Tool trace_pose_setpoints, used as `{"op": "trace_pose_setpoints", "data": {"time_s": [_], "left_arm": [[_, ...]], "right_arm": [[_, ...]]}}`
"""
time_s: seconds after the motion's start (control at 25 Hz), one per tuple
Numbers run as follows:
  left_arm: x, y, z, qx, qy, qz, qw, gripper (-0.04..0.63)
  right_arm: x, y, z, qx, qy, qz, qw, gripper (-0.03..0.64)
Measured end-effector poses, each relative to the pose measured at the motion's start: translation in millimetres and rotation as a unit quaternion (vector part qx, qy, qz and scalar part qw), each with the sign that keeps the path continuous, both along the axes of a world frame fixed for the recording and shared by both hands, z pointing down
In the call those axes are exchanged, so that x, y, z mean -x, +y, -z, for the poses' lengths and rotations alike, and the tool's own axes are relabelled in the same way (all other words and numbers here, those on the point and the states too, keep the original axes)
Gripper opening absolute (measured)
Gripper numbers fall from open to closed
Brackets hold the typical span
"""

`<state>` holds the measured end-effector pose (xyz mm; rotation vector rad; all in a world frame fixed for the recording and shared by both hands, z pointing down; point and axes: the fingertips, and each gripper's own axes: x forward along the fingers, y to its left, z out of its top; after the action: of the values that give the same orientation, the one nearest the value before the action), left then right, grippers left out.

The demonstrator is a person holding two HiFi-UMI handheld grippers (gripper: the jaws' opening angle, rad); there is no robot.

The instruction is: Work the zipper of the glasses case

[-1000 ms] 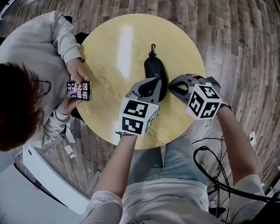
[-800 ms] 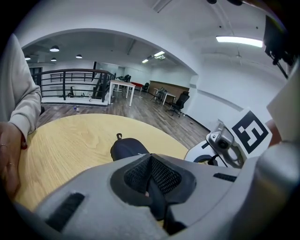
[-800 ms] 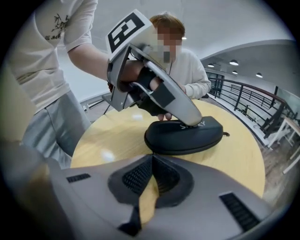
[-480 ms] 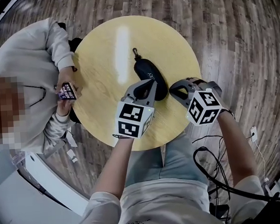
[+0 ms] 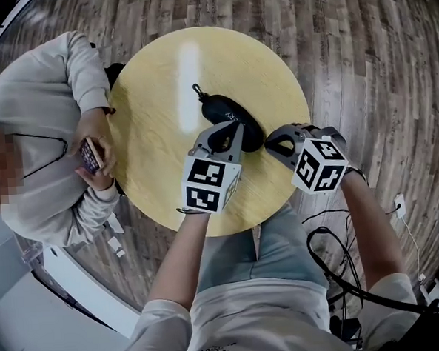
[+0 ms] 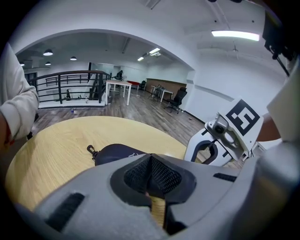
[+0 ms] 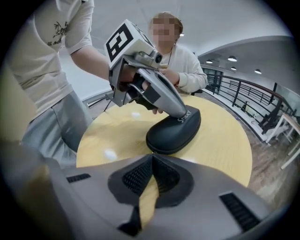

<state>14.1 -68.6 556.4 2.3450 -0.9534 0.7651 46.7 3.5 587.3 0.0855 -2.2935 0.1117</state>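
A black zipped glasses case (image 5: pixel 234 118) lies slantwise on the round yellow table (image 5: pixel 159 160), its clip end (image 5: pixel 196 89) pointing up and left. My left gripper (image 5: pixel 234 131) is shut, and its tip rests on the top of the case (image 7: pixel 176 131) near the printed lettering. Nothing sits between its jaws. My right gripper (image 5: pixel 271 140) is shut and empty, hovering just right of the case's near end without touching it. In the left gripper view the case (image 6: pixel 117 151) shows beyond the closed jaws, with the right gripper (image 6: pixel 206 152) to the right.
A person in a light sweatshirt sits at the table's left edge holding a phone (image 5: pixel 90 155). Black cables (image 5: pixel 337 275) trail over the wooden floor at my right. The table's near edge lies just under both grippers.
The case has swung counter-clockwise, its clip end moving left, with my left gripper's tip staying on it. Both grippers keep about the same place. The seated person lowered the phone.
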Motion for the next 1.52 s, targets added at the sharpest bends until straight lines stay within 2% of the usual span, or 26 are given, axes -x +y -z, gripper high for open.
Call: {"op": "trace_pose_setpoints", "data": {"time_s": [0.12, 0.24, 0.32, 0.44, 0.52, 0.56, 0.68, 0.8, 0.96, 1.12, 1.24, 1.36, 1.52], "left_arm": [[0, -1, 0, -0.001, 0.0, 0.0, 1.0, 0.006], [0, 0, 0, 0.004, 0.004, -0.001, 1.0, 0.008], [0, 1, 0, 0.006, 0.006, -0.002, 1.0, 0.006], [0, 1, -1, 0.004, 0.006, -0.001, 1.0, 0.006], [-1, 0, -1, 0.002, 0.006, -0.001, 1.0, 0.006], [-1, -1, -1, 0.002, 0.005, -0.002, 1.0, 0.008], [-3, -1, -1, 0.002, 0.005, -0.007, 1.0, 0.006], [-4, 2, 0, -0.001, 0.007, -0.008, 0.9999, 0.006], [-5, 3, -3, -0.002, 0.013, -0.007, 0.9999, 0.008], [0, 8, 4, 0.003, 0.037, 0.011, 0.9993, 0.008], [9, 27, 37, -0.018, 0.048, 0.026, 0.9984, 0.007], [16, 56, 80, -0.048, 0.057, 0.021, 0.997, 0.008], [27, 85, 137, -0.087, 0.075, 0.024, 0.9931, 0.006]], "right_arm": [[9, 9, 0, 0.004, -0.008, -0.047, 0.999, -0.002], [17, 13, 1, 0.016, -0.012, -0.134, 0.991, 0.0], [25, 14, 1, 0.028, -0.021, -0.209, 0.977, -0.001], [35, 12, 2, 0.046, -0.042, -0.314, 0.947, 0.0], [37, 10, 1, 0.051, -0.054, -0.36, 0.93, 0.0], [38, 9, 1, 0.048, -0.057, -0.372, 0.925, 0.0], [38, 10, 1, 0.03, -0.06, -0.377, 0.924, 0.001], [35, 16, 3, 0.033, -0.073, -0.375, 0.924, 0.003], [25, 21, 8, 0.039, -0.105, -0.4, 0.91, 0.009], [5, 26, 21, 0.059, -0.123, -0.427, 0.894, 0.014], [-7, 31, 61, 0.039, -0.153, -0.424, 0.892, 0.012], [-15, 30, 109, 0.007, -0.17, -0.414, 0.894, 0.012], [-4, 25, 161, -0.011, -0.201, -0.396, 0.896, 0.005]]}}
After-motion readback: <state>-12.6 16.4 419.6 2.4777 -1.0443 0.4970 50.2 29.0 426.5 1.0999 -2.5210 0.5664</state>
